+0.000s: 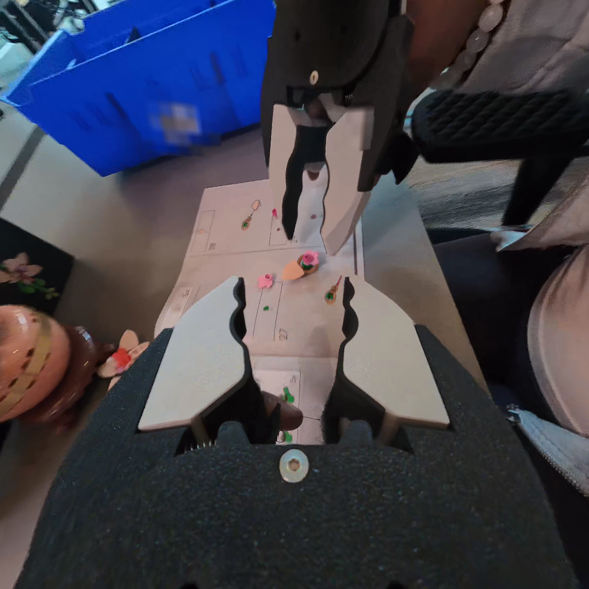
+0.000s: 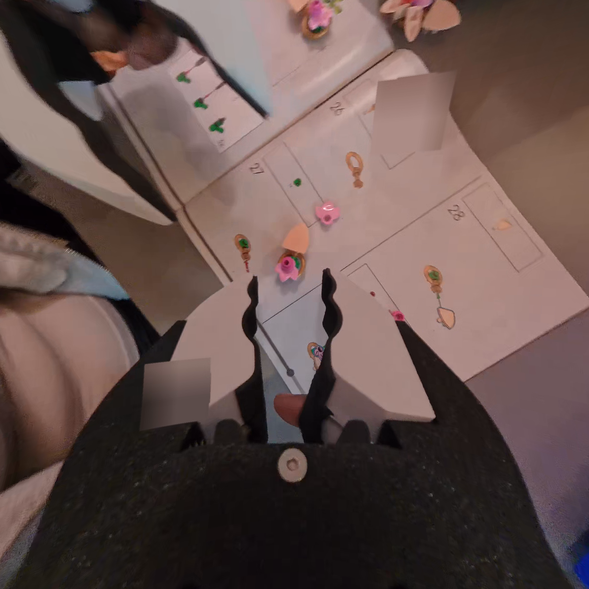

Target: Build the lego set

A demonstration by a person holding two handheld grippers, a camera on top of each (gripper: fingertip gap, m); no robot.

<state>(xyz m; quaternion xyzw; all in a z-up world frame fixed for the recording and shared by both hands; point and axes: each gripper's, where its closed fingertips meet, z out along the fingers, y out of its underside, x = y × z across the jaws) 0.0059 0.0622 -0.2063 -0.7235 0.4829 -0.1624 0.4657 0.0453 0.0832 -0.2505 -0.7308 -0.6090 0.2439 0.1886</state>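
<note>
Both tools agape and bare (right tool (image 2: 288, 277) narrower), near pink flower piece (image 2: 287, 267).

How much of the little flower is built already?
One pink flower already sits in a gold ring with a peach petal, lying on the instruction booklet. Nothing is in hand: the right tool and left tool are both open and empty. A loose pink flower piece still lies apart, unattached.

Grey table (image 1: 105, 242) under open instruction booklet (image 2: 414, 255), blue crate (image 1: 134, 95).
</note>
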